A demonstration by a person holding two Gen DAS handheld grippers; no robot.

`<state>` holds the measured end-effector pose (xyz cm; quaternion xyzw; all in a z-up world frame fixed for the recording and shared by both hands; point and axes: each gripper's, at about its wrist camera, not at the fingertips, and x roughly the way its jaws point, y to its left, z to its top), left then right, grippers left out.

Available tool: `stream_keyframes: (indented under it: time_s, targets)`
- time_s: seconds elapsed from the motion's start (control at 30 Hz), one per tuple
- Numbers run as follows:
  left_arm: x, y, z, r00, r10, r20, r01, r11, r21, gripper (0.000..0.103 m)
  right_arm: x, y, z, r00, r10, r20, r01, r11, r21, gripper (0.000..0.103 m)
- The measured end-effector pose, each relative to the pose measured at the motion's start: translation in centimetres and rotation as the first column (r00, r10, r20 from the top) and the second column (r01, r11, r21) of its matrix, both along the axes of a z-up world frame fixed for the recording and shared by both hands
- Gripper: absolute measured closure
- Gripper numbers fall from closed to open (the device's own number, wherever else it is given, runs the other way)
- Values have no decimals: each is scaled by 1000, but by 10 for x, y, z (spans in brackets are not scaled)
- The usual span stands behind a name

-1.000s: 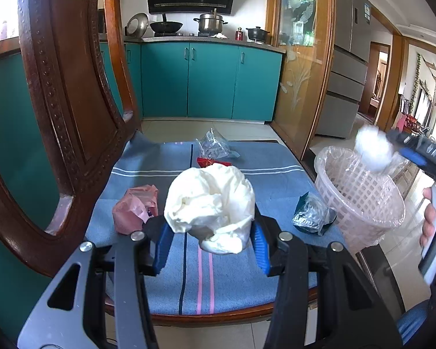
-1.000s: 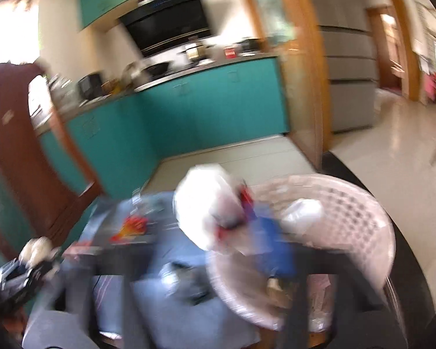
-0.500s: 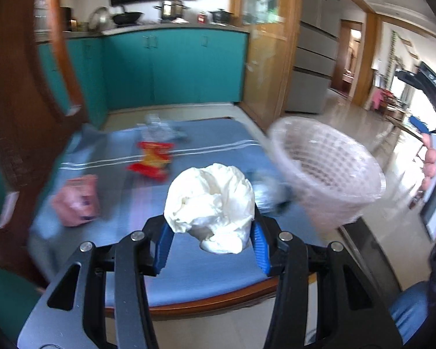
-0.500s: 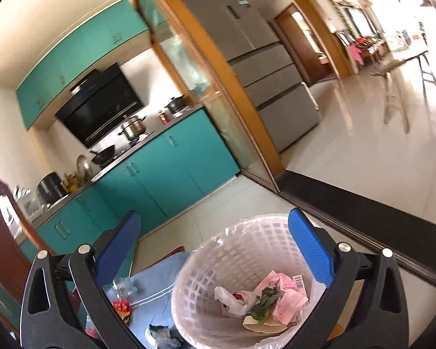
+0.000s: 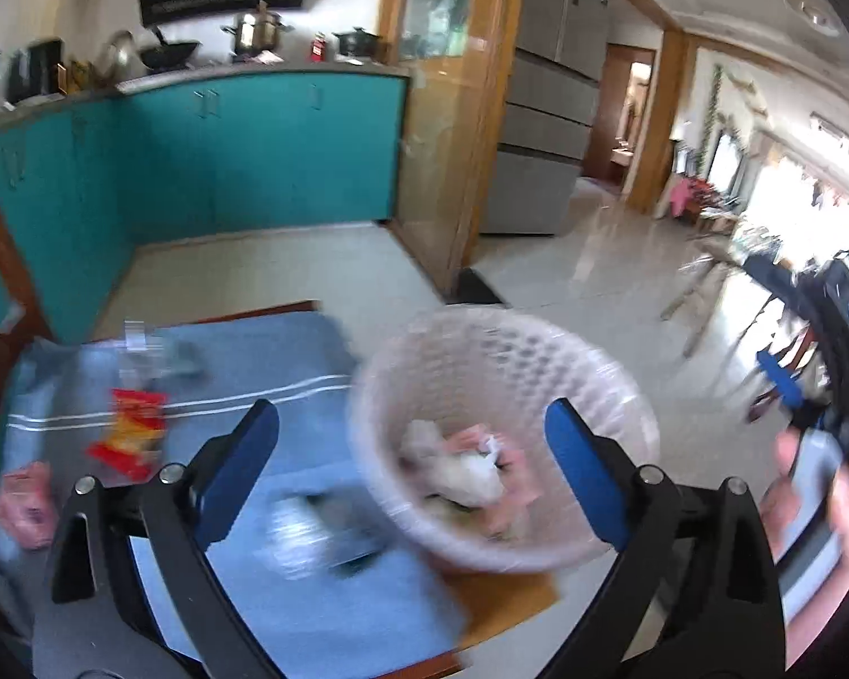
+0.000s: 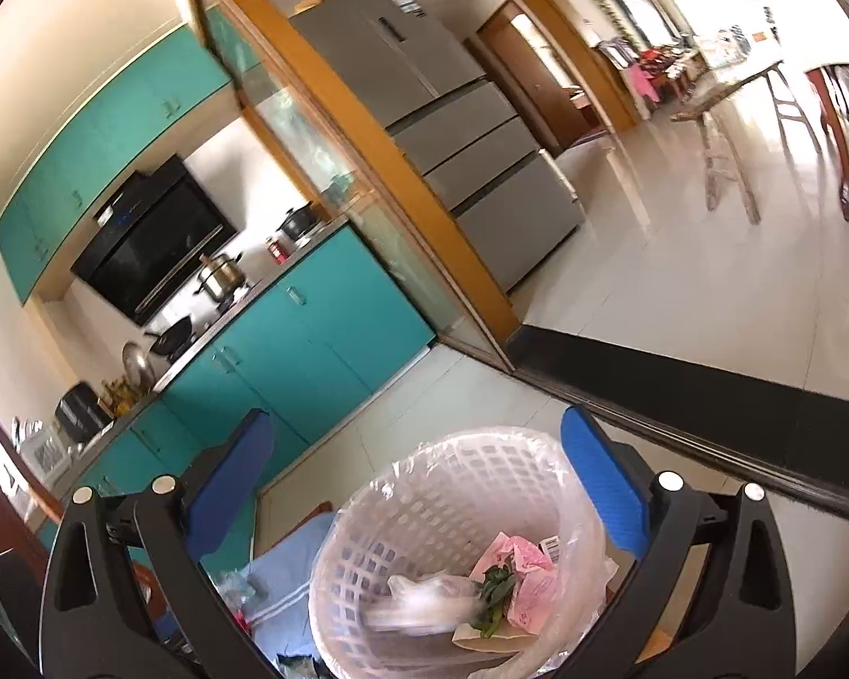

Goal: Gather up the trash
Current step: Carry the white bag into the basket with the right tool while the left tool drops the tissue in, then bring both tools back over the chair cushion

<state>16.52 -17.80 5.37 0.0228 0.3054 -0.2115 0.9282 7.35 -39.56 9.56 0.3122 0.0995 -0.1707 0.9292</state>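
The white crumpled wad that sat clamped in the left gripper a second ago is no longer there: the jaws have just been opening, they now stand wide apart with nothing between them, and the wad lies inside the basket. The left wrist view has also swung rightward, from facing the blue cloth to facing the basket.

The basket is a white plastic lattice bin lined with a clear bag. In the right wrist view its bottom holds a pale blurred wad, a pink printed wrapper, a sprig of green leaves and a piece of brown paper. It stands at the right edge of a wooden seat covered by a blue striped cloth.

Trash not yet collected lies on the cloth: a red and yellow snack wrapper, a pink crumpled wrapper at the far left, a clear plastic scrap at the back, and a blurred silvery packet just beside the basket.

The right gripper hovers above the basket, its blue-padded jaws spread wide and empty. In the left wrist view a hand grips its handle at the right edge.

Beyond are teal kitchen cabinets, a pot on the stove, a grey fridge and a pale tiled floor.
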Motion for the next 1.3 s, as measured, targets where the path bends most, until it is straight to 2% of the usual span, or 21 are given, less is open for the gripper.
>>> stream_keyframes:
  time_s: [0.1, 0.17, 0.27, 0.4, 0.47, 0.53, 0.63, 0.7, 0.8, 0.93, 1.3]
  targets:
    - [-17, 59, -1, 994, 95, 47, -98, 994, 56, 6, 6, 12, 0, 999, 47, -20, -47, 999, -22, 4]
    - [-26, 95, -3, 986, 157, 51, -160, 985, 66, 6, 11, 25, -1, 995, 95, -42, -97, 994, -42, 4]
    - [-40, 150, -7, 958, 279, 68, -282, 958, 53, 6, 20, 50, -2, 983, 167, -79, -174, 980, -91, 4]
    - [-55, 194, -20, 917, 389, 87, -393, 918, 44, 5, 26, 101, 0, 946, 294, -138, -316, 930, -187, 4]
    - [-52, 209, -30, 906, 421, 47, -423, 904, 59, 4, 28, 127, -2, 921, 343, -184, -379, 898, -223, 4]
    - [-52, 213, -34, 910, 412, 35, -414, 909, 50, 4, 27, 153, -10, 895, 375, -241, -430, 867, -251, 4]
    - [-48, 215, -36, 902, 429, 38, -431, 900, 64, 4, 24, 189, -25, 846, 428, -317, -515, 811, -279, 4]
    - [-51, 220, -39, 899, 437, 25, -438, 898, 47, 4, 21, 209, -32, 820, 449, -354, -555, 774, -304, 4]
    - [-51, 216, -39, 902, 430, 18, -431, 901, 50, 4, 21, 230, -37, 798, 462, -386, -589, 732, -342, 4]
    - [-50, 216, -40, 904, 427, 17, -427, 902, 59, 4, 24, 237, -44, 781, 469, -413, -610, 716, -340, 4]
    - [-48, 212, -43, 903, 430, 6, -429, 901, 67, 4, 23, 238, -50, 769, 474, -429, -624, 704, -340, 4]
